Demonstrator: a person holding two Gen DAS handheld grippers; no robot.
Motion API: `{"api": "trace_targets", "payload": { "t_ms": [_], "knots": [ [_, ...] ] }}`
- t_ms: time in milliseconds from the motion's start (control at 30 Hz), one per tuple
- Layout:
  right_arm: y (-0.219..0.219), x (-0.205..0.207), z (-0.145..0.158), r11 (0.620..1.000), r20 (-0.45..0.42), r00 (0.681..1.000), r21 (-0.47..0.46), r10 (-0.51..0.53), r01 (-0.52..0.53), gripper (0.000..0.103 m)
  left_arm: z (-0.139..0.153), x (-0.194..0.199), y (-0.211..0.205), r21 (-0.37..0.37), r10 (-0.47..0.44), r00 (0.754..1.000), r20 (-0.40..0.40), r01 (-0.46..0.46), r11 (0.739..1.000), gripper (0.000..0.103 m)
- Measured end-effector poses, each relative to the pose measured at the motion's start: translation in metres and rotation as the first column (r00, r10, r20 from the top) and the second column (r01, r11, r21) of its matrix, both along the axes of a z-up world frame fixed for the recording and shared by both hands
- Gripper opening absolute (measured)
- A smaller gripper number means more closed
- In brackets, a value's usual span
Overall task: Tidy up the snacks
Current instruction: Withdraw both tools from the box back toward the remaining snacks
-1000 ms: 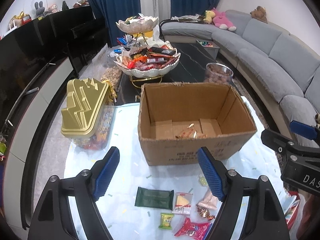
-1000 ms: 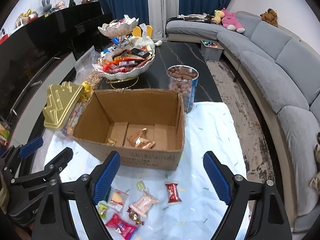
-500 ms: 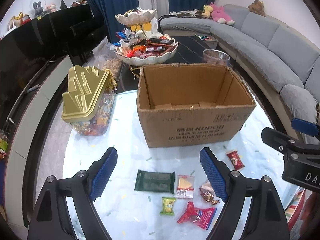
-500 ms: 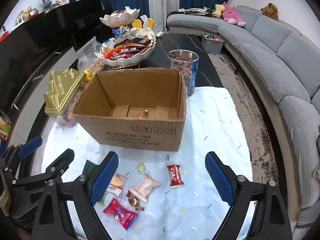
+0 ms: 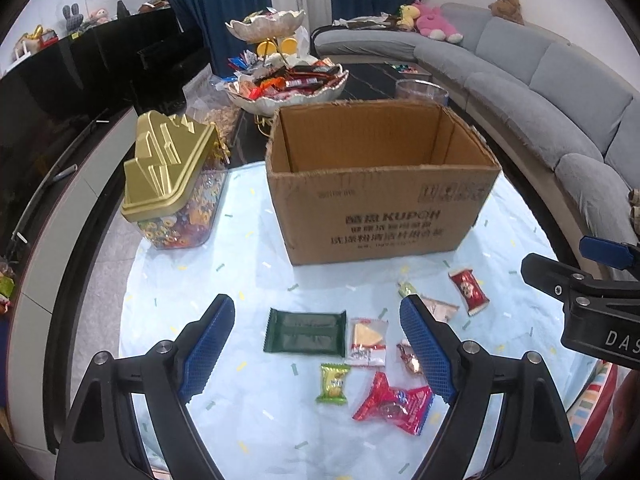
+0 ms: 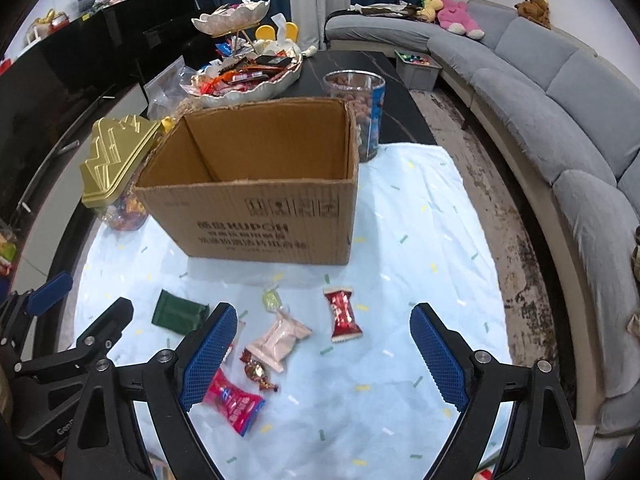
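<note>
Left wrist view is showing several snacks (image 5: 304, 331) lying loose on the cloth (image 5: 248, 264) before the box (image 5: 384, 216), whose inside is hidden. Left gripper (image 5: 316, 344) and right gripper (image 6: 320, 354) are hovering wide apart, empty; much sorting seemingly remaining.

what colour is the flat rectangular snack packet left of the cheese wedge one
Dark green packet, clearest in the left wrist view.

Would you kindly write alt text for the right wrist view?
An open right gripper hovers over wrapped snacks, among them a red candy, on a pale blue cloth, before an open cardboard box.
</note>
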State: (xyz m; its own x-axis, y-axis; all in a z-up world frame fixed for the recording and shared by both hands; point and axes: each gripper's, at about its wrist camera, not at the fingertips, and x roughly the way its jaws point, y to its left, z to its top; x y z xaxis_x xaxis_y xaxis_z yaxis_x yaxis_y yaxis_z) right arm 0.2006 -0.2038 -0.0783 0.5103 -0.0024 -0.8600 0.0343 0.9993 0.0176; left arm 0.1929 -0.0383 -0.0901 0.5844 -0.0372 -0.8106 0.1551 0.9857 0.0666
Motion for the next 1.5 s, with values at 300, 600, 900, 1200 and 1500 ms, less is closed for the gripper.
{"api": "trace_targets", "payload": {
  "t_ms": [300,600,900,1200,1500],
  "knots": [
    [0.009,-0.02,-0.017,0.999,0.0,0.999,-0.028,0.039,-0.039,0.089,-0.018,-0.017,0.001,0.01,0.001,1.0,-0.03,-0.001,1.0,0.085],
    [0.007,-0.028,-0.032,1.0,-0.025,0.999,-0.009,0.03,-0.03,0.089,-0.032,-0.033,0.003,0.017,0.011,0.999,-0.041,-0.01,1.0,0.085],
    [0.007,-0.042,-0.053,0.999,-0.044,0.998,-0.01,0.049,-0.05,0.089,-0.05,-0.049,0.002,0.029,0.003,0.998,-0.061,-0.001,1.0,0.085],
    [0.008,-0.051,-0.064,0.997,-0.046,0.997,-0.045,0.062,-0.064,0.089,-0.067,-0.056,-0.001,0.013,0.002,0.997,-0.074,-0.001,1.0,0.085],
    [-0.003,-0.05,-0.072,0.999,-0.066,0.997,-0.023,0.047,-0.048,0.089,-0.079,-0.066,-0.02,-0.004,-0.084,0.994,-0.074,0.084,0.996,0.085]
  ]
}}
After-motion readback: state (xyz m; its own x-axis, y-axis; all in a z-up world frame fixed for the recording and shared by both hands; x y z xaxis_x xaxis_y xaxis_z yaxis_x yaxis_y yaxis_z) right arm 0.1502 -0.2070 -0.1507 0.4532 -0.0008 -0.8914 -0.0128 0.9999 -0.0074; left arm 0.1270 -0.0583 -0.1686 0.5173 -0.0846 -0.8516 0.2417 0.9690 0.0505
